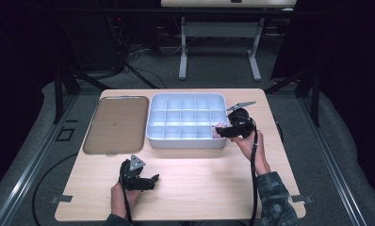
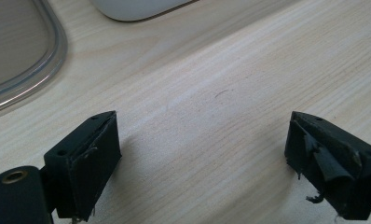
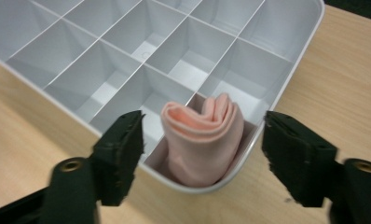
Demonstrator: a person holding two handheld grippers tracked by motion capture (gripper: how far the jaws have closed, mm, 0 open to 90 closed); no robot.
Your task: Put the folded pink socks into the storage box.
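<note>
Just one pink cloth (image 3: 203, 140), binned.

No text, label, brand, number or sign can be read on anything here.

A lab or recording studio: a wooden table (image 1: 185, 188) ringed by black drapes (image 1: 16, 47); dark stands (image 1: 65, 80) at its corners; cables (image 1: 138, 70) across grey carpet (image 1: 214, 70); another desk (image 1: 223, 28) behind.
</note>
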